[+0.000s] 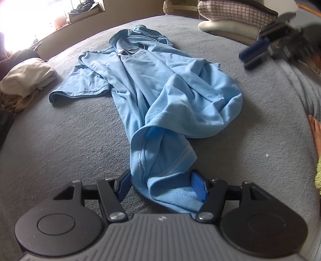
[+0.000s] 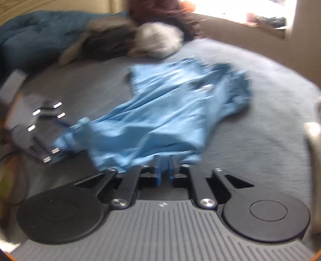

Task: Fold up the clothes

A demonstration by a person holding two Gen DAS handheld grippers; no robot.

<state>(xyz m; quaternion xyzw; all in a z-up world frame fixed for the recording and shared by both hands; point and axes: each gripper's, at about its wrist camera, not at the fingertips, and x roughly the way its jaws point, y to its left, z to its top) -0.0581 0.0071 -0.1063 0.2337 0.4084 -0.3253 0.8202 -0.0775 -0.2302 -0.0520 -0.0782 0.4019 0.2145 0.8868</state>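
Note:
A light blue T-shirt (image 1: 160, 80) lies crumpled lengthwise on the grey bed cover (image 1: 70, 136), collar at the far end and one sleeve spread to the left. Its hem end is draped over and between the fingers of my left gripper (image 1: 162, 152), whose jaws stand wide apart; one blue fingertip (image 1: 154, 132) peeks out from under the cloth. My right gripper (image 1: 250, 56) hovers blurred to the right of the shirt with nothing in it. In the blurred right wrist view its pads (image 2: 156, 170) stand a little apart at the edge of the T-shirt (image 2: 170, 112), and the left gripper (image 2: 64, 140) straddles the hem.
A cream pile of clothes (image 1: 26, 78) sits at the bed's left edge, with stacked pillows (image 1: 236, 14) at the far right. Part of a person's hand or foot (image 1: 315, 132) shows at the right edge. More clothes (image 2: 140, 40) and a teal duvet (image 2: 30, 34) lie beyond the shirt.

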